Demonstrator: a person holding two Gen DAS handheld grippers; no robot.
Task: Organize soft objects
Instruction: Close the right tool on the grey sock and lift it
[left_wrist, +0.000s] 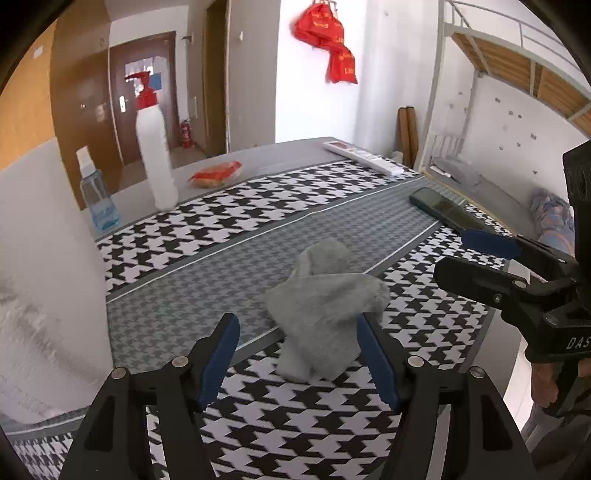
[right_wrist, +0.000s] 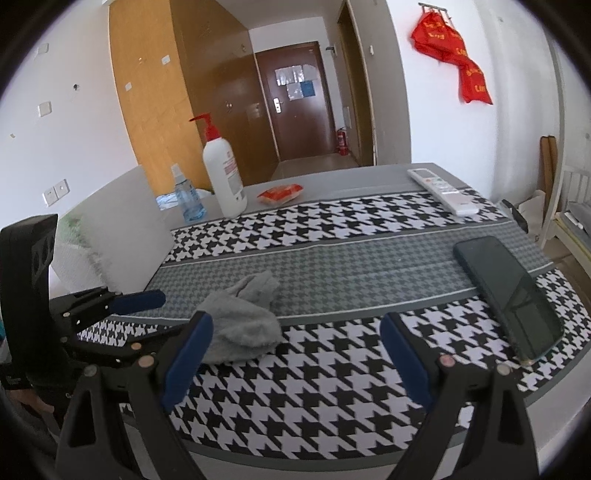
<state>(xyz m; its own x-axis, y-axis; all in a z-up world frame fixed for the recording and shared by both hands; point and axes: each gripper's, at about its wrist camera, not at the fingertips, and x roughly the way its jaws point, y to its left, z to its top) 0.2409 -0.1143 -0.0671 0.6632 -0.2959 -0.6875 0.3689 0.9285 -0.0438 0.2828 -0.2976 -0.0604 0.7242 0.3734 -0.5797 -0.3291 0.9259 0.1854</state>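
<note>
Sock (left_wrist: 325, 295) lies just beyond left gripper (left_wrist: 299, 354); jaws apart, gripping nothing.

A crumpled cloth (left_wrist: 325, 306) is lying near the front of the desk (right_wrist: 332, 177), on a patterned mat (right_wrist: 332, 266). A phone (right_wrist: 508, 295) is resting to its right, a remote (right_wrist: 443, 190) sitting behind that. Two bottles (right_wrist: 223, 173) and a packet (right_wrist: 280, 194) are standing along the far left edge.
</note>
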